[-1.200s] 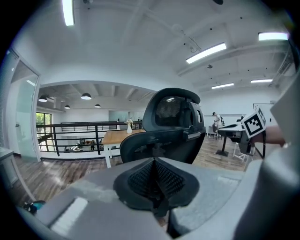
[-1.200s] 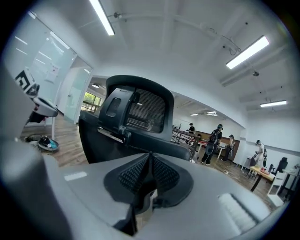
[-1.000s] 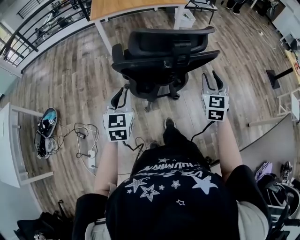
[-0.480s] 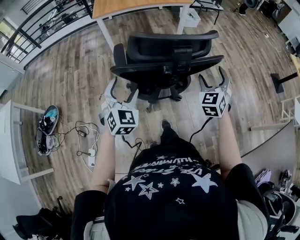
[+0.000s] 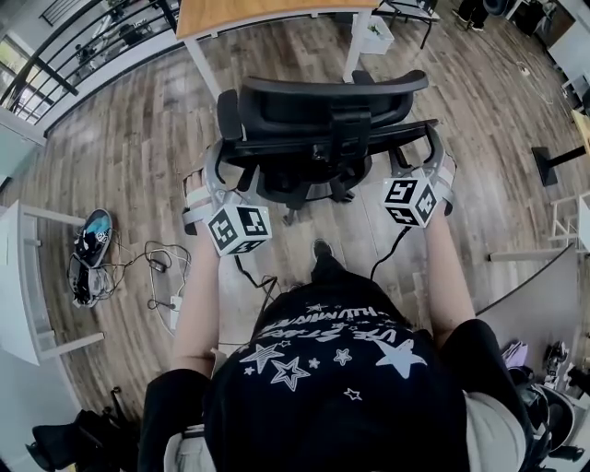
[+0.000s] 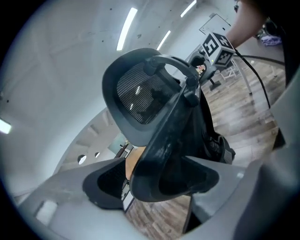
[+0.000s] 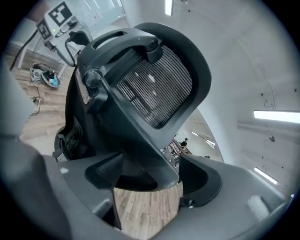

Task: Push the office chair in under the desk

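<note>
A pair of shoes (image 5: 95, 236) lies beside tangled cables (image 5: 159, 265) on the wood floor (image 5: 138, 157).

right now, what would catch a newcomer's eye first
The black office chair fills the middle, backrest toward the person, not yet under the wooden desk at top. The left gripper and right gripper flank it, jaws just opened wide, backrest edges between them.

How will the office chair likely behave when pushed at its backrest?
Probably rolls easily: the office chair stands on a star base on smooth wood floor. Its mesh backrest, high above that base, may flex or recline before it moves.
</note>
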`<move>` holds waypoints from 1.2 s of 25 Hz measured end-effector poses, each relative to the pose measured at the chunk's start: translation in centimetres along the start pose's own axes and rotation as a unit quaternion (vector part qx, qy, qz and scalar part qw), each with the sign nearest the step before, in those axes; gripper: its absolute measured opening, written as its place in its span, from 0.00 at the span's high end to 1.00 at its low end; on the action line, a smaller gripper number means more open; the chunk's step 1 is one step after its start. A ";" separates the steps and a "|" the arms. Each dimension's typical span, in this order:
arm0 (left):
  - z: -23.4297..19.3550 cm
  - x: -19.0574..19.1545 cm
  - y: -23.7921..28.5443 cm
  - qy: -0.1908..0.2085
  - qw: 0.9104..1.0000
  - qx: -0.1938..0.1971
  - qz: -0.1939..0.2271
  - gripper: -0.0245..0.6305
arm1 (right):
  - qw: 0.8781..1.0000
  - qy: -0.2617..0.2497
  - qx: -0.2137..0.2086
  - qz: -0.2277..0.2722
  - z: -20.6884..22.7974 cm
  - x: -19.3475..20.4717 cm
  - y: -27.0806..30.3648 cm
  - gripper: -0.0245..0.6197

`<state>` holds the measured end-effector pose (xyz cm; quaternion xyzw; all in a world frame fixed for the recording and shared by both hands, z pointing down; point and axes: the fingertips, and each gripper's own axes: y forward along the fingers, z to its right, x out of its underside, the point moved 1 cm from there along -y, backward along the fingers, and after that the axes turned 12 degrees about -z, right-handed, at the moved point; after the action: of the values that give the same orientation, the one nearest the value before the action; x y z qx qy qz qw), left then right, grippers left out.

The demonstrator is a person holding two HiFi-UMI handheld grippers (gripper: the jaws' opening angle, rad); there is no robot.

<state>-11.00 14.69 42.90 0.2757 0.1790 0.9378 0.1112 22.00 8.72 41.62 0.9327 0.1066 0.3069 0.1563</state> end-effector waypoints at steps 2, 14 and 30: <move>-0.2 -0.4 0.5 0.037 0.999 -0.017 -0.007 0.38 | 1.000 -0.011 0.008 -0.002 0.2 -0.1 0.8 0.38; -2.7 -2.2 6.7 0.062 0.996 -0.030 -0.063 0.50 | 0.997 -0.063 0.036 -0.031 3.1 -1.3 6.8 0.49; -2.8 -3.3 10.2 0.060 0.995 -0.036 -0.066 0.51 | 0.997 -0.063 0.040 -0.027 3.7 -1.8 10.4 0.50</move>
<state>-10.94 3.61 43.16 0.2028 0.1693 0.9491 0.1714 23.92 -2.32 41.57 0.9525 0.1336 0.2389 0.1333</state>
